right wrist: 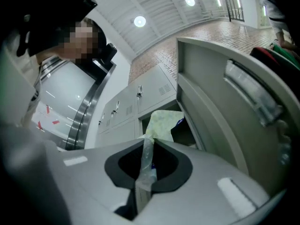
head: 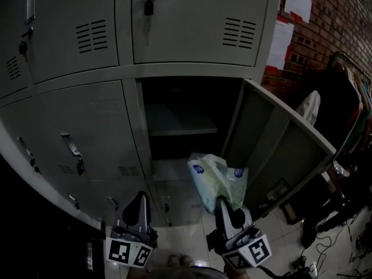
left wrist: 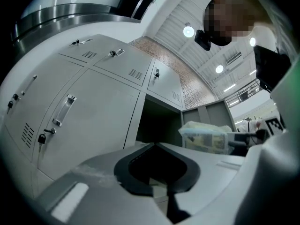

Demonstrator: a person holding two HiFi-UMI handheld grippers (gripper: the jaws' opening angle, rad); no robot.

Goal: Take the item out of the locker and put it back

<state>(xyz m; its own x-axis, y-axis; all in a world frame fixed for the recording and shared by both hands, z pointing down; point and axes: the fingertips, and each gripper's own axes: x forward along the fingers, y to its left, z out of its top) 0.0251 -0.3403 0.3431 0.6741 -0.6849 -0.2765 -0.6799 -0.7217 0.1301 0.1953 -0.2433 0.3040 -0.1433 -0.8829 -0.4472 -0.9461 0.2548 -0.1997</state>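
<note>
A pale green and white plastic bag [head: 216, 179] hangs in front of the open locker compartment [head: 183, 118], just below its opening. My right gripper [head: 224, 204] is shut on the bag's lower edge; in the right gripper view a strip of the bag's plastic [right wrist: 146, 165] runs between the closed jaws of the right gripper [right wrist: 149, 143]. My left gripper [head: 139, 201] is held low to the left of the bag, shut with nothing in it. From the left gripper [left wrist: 153, 145] the bag [left wrist: 206, 136] shows to the right. The locker's inside is dark, with one shelf [head: 181, 125] visible.
The locker door [head: 273, 150] stands swung open to the right, close beside the bag. Closed lockers with handles [head: 72, 147] and a key lock [head: 149, 2] surround the open one. A brick wall [head: 331, 22], hanging clothes and floor cables [head: 331, 237] are on the right.
</note>
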